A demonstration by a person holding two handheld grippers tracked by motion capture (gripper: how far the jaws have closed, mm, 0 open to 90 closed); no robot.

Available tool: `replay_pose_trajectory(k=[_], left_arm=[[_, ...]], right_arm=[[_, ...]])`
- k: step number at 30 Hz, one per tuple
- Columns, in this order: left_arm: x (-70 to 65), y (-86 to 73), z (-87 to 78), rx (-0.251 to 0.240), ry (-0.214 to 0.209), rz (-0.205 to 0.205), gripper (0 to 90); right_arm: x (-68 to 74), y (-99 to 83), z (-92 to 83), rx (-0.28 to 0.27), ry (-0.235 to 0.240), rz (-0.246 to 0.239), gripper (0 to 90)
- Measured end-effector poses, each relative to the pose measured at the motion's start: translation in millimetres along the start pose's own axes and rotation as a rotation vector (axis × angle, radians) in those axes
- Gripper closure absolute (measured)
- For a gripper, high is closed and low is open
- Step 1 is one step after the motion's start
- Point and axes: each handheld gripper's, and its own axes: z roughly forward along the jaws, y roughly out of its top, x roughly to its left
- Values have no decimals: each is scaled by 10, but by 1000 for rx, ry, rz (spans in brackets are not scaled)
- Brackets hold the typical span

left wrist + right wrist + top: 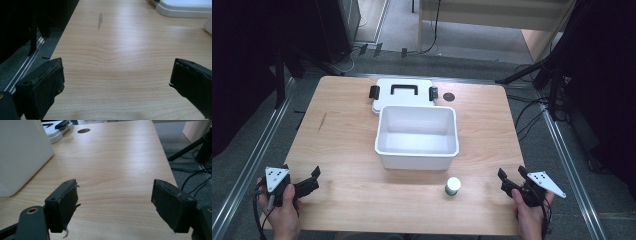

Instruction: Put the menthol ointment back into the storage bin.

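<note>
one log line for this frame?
left gripper: open, empty | right gripper: open, empty | small jar: untouched, before white bin

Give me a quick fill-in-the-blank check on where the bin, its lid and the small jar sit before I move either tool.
1. The white bin stands open, and its lid lies flat on the table just ______ it, on the far side.
2. The small jar stands nearer the ______ tool than the other tool.
3. The left tool has its jaws ______, nothing between them.
4. The lid's handle and clips are ______ in colour.

Missing words: behind; right; open; black
</note>
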Motion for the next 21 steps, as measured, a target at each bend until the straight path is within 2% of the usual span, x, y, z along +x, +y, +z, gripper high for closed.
replay_pose_trajectory(k=[4,5,7,8,11,12,13,15,16,17,18,20,21], left_arm=[[-17,-1,-1,-8,8,12,0],[-34,-4,-5,-15,14,26,0],[-42,-7,-4,-22,14,32,0],[-53,-7,-7,-28,14,42,0],[-53,-9,-10,-31,15,42,0],[-50,-9,-12,-32,16,40,0],[-48,-9,-12,-33,17,38,0],[-50,-11,-12,-37,18,34,0],[-51,-12,-14,-40,18,35,0],[-50,-12,-16,-41,18,37,0],[-49,-13,-20,-42,18,38,0],[-49,-17,-25,-48,13,39,0],[-47,-23,-36,-54,5,39,0]], right_arm=[[54,52,-21,30,18,-35,235],[91,121,-41,64,44,-43,236],[112,159,-54,76,55,-55,242],[156,232,-78,110,83,-82,253],[207,304,-87,164,101,-121,264],[263,373,-76,240,119,-170,263],[263,373,-76,240,119,-170,263],[332,436,-48,322,127,-228,263],[396,492,-2,413,132,-271,249],[396,492,-2,413,132,-271,249],[431,520,18,440,134,-301,247],[497,578,63,494,134,-328,206],[553,635,117,563,153,-353,197]])
